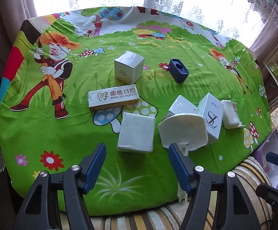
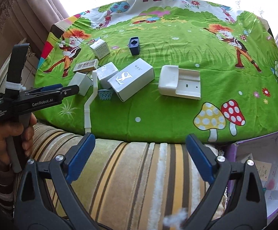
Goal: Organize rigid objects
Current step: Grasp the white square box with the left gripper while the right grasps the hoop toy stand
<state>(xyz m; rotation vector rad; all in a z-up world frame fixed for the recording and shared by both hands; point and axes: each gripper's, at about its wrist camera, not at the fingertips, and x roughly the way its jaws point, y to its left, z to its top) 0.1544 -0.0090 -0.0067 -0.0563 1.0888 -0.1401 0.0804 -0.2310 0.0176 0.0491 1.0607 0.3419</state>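
Place: a home room is suggested.
Window: lace curtains (image 1: 179,2) and drapes (image 2: 35,5) are seen.
Table: a cartoon cloth (image 1: 43,130) is spread.
Near edge: striped upholstery (image 2: 139,172) is seen.

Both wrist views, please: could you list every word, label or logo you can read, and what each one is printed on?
"DING ZHI DENTAL", under four Chinese characters "鼎植口腔" and a tooth logo: long box.
"GenRobot.AI": side of the left gripper.
"Data Acquisition System": same gripper, rear of its body.
Large stylised monogram, its small print too blurred to read: tall box.
Faint mark and text, unreadable: cube box.
Papers in the purple box: too blurred.
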